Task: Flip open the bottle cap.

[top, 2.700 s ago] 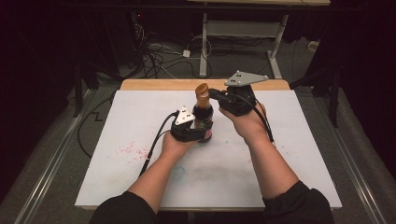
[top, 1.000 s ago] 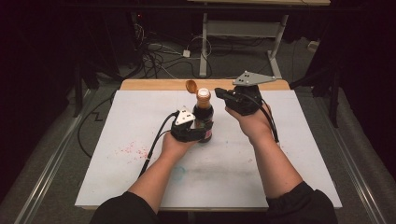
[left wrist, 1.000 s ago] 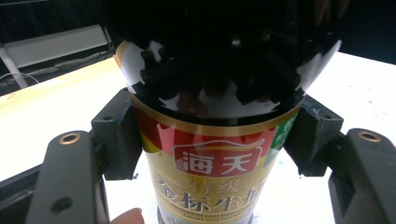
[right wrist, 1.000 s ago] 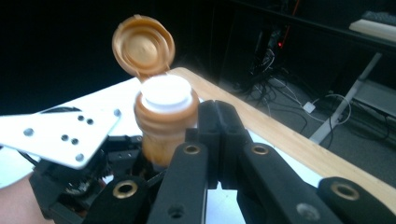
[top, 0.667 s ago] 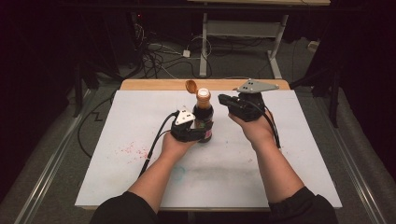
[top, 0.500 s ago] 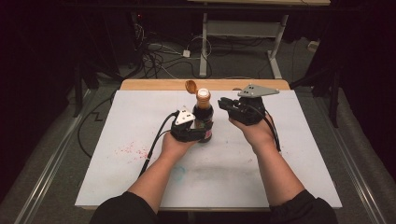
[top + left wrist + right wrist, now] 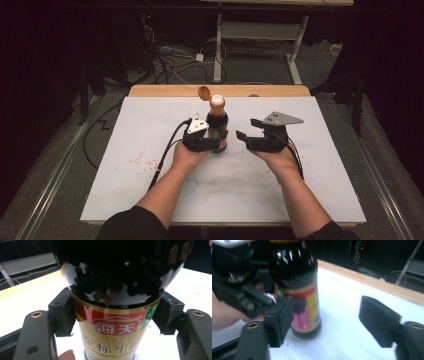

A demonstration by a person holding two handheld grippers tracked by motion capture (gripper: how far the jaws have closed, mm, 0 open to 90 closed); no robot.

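Glass bottle [image 7: 217, 131] looks heavy, slick; I keep my left hand-held gripper [image 7: 204, 142] clamped on its labelled belly. Right hand-held gripper [image 7: 248, 134], just beside it, has just been opening, empty.

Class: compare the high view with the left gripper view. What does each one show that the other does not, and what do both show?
High view alone: the bottle's flipped-open cap, the right gripper beside the bottle with open jaws holding nothing, both forearms, and the floor cables.

Left gripper view alone: the label with its red band and white characters, and the pads pressing the bottle's sides.

Both: the dark bottle upright on the white table, clamped by the left gripper.
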